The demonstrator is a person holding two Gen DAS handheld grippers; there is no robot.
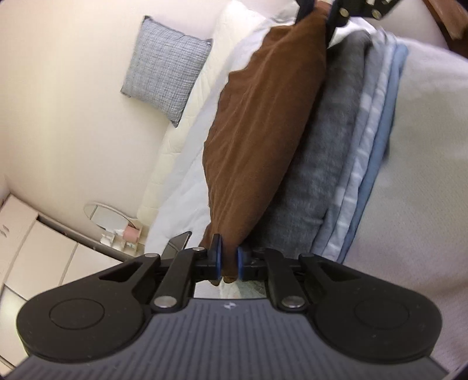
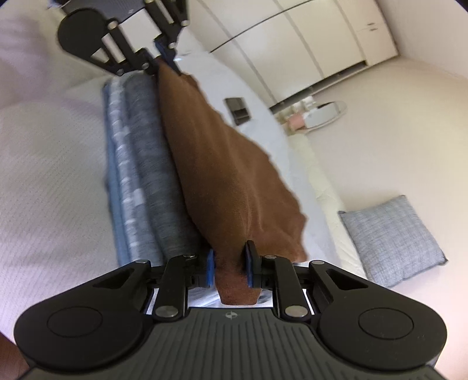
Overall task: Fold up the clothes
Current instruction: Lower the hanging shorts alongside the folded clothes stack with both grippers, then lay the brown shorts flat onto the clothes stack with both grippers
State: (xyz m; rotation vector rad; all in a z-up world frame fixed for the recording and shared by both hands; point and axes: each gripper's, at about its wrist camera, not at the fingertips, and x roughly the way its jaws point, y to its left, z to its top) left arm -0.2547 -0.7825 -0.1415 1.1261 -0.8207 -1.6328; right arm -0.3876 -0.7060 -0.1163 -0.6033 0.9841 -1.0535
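Jaws of the left gripper [image 1: 229,257] are pinched on one corner of a brown cloth [image 1: 263,122], with a small tuft of fabric showing behind the blue pads. Jaws of the right gripper [image 2: 229,267] are pinched on the opposite corner of the same brown cloth [image 2: 231,175], with a thicker bunch of fabric between the pads. In the left wrist view, the right gripper [image 1: 318,11] appears at the top edge of the frame; in the right wrist view, the left gripper [image 2: 159,58] appears at upper left.

Brown cloth: stretched between both grippers, running from bottom centre to the top of each frame, its free edge hanging loose toward the bed [image 1: 187,187].

Stack of folded clothes [image 1: 345,152]: grey piece on top, pale blue striped and blue pieces below, lying on the bed just beside the brown cloth.

Grey cushion [image 1: 163,70]: upper left of the left wrist frame, against the wall.

Oval mirror [image 2: 324,114]: upper right of the right wrist frame.
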